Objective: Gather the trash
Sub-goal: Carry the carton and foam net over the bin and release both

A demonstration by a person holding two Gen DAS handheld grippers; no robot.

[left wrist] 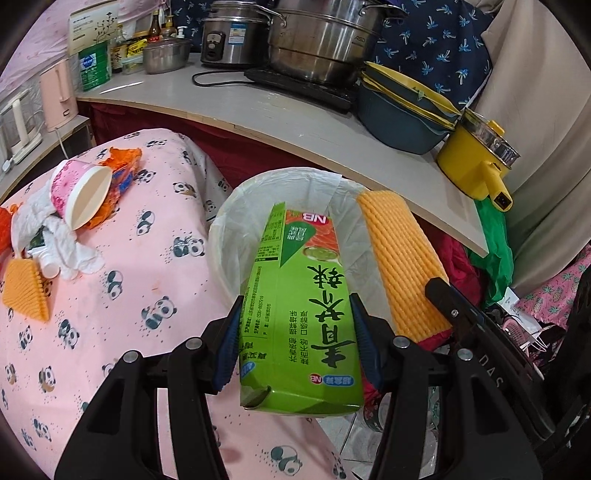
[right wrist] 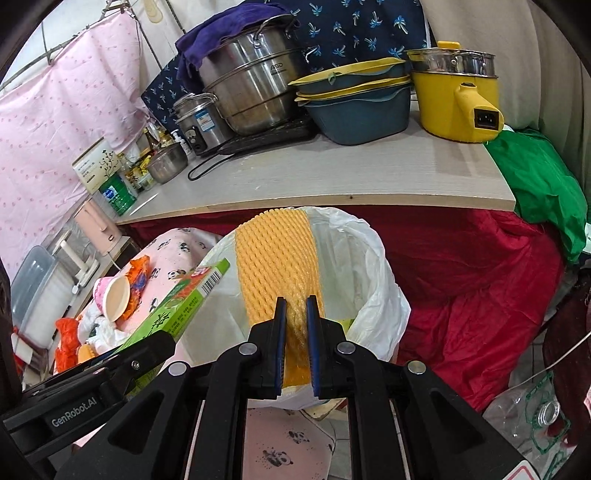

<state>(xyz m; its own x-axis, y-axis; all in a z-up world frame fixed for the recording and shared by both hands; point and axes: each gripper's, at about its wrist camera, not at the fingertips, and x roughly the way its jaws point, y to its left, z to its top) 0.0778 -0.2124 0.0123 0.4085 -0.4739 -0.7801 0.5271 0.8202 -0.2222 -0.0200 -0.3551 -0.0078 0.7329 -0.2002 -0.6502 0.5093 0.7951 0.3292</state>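
A pink panda-print cloth covers the near-left surface, and beyond it a pale desk runs across the far side, carrying a big steel pot, a rice cooker, stacked blue-and-yellow basins and a yellow electric pot. Red fabric hangs below the desk edge. Between the cloth and the desk stands a bin lined with a white bag, its mouth open. The left hand-held gripper stands about half open, its blue pads clamped on the sides of a green carton, which tilts over the near-left rim of the bin with its far end above the opening. The right hand-held gripper is nearly closed, pinching the near end of a yellow foam net; the net reaches up and away over the bin, just right of the carton. On the far-left part of the cloth lies more trash: a pink paper cup on its side, an orange wrapper behind it, crumpled white tissue beneath it, and a second foam net nearest the left edge. A clear plastic bottle lies on the floor at the near right.
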